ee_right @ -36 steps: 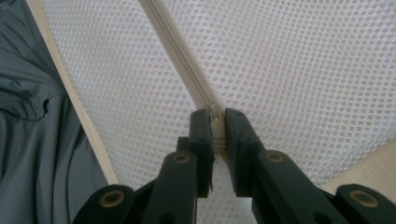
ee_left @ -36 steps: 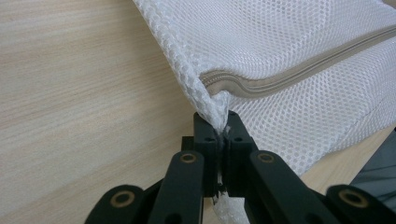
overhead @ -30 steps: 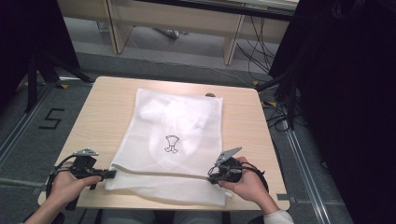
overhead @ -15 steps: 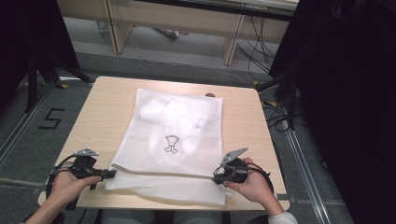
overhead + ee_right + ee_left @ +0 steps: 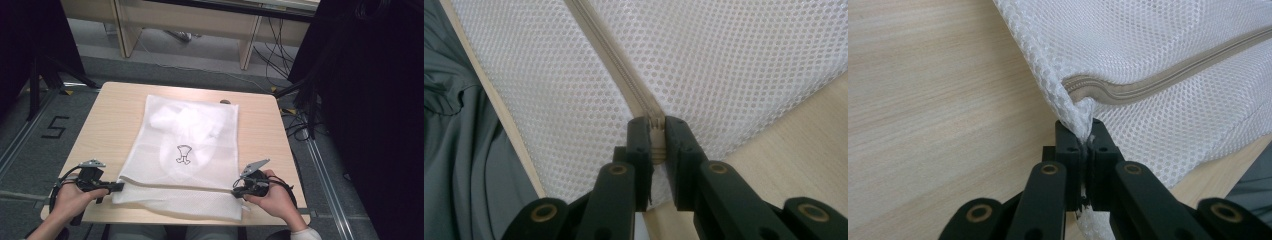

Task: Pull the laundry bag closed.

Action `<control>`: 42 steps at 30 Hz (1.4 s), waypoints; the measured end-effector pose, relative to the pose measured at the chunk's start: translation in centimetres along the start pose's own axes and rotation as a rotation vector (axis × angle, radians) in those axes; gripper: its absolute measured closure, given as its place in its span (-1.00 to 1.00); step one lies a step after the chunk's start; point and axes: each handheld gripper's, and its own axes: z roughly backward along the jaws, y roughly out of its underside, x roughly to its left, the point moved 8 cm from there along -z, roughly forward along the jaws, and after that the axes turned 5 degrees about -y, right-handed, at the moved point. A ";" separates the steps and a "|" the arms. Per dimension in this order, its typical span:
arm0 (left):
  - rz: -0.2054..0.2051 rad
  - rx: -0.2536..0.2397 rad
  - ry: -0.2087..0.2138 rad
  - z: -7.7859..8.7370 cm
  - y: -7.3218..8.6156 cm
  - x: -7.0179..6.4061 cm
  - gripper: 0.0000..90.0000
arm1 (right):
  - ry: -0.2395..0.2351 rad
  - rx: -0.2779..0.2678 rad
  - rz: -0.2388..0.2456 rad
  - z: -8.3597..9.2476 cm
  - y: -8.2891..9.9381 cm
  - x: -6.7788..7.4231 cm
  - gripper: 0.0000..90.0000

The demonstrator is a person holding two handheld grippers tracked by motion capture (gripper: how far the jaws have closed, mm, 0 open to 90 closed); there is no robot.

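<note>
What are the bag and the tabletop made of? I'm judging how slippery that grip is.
The bag looks like white synthetic mesh: fine regular holes, soft folds, with a beige zip of woven tape. The tabletop looks like pale wood-grain laminate, matte, though veneer is possible.

The light wooden table (image 5: 110, 125) stands on a grey floor (image 5: 45, 100) — there a black "5" (image 5: 54, 127) is marked at its left. Behind it are pale desk legs (image 5: 247, 47) and black cables (image 5: 272, 57).
</note>
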 end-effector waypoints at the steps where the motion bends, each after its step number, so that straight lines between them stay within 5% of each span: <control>1: 0.005 -0.004 -0.002 0.0 0.0 0.0 0.92 | 0.003 0.006 -0.008 0.0 0.1 0.0 0.84; 2: 0.005 -0.003 0.001 0.0 0.0 0.0 0.92 | 0.003 0.004 0.025 0.0 0.1 -0.3 0.84; 7: 0.025 -0.011 -0.005 -0.2 0.0 0.0 0.92 | 0.002 0.015 0.000 0.0 0.4 -0.2 0.84; 9: -0.004 0.006 0.000 0.0 0.1 0.0 0.92 | -0.006 0.013 0.013 0.0 0.4 -0.3 0.84; 10: 0.004 -0.006 -0.002 -0.1 0.0 0.0 0.92 | -0.005 0.020 -0.021 0.0 0.6 -0.1 0.84; 27: -0.032 0.073 -0.018 -0.7 1.0 -0.1 0.78 | 0.011 0.040 0.018 -0.8 0.7 -0.2 0.74; 31: -0.009 0.042 -0.044 -0.9 0.9 -0.2 0.50 | 0.000 -0.020 0.005 -0.8 0.1 -0.1 0.46; 36: -0.060 -0.048 -0.104 0.1 0.4 0.3 0.04 | 0.054 -0.157 -0.033 -0.5 -1.2 -1.1 0.29; 39: -0.088 -0.093 -0.128 1.0 0.0 0.8 -0.16 | 0.095 -0.276 -0.108 0.3 -1.8 -2.1 0.22; 40: -0.058 -0.137 -0.134 1.1 -0.3 0.8 -0.20 | 0.107 -0.295 -0.145 0.6 -1.7 -2.5 0.21; 42: -0.062 -0.155 -0.148 1.6 -0.6 1.2 -0.29 | 0.133 -0.326 -0.190 1.0 -1.4 -3.3 0.18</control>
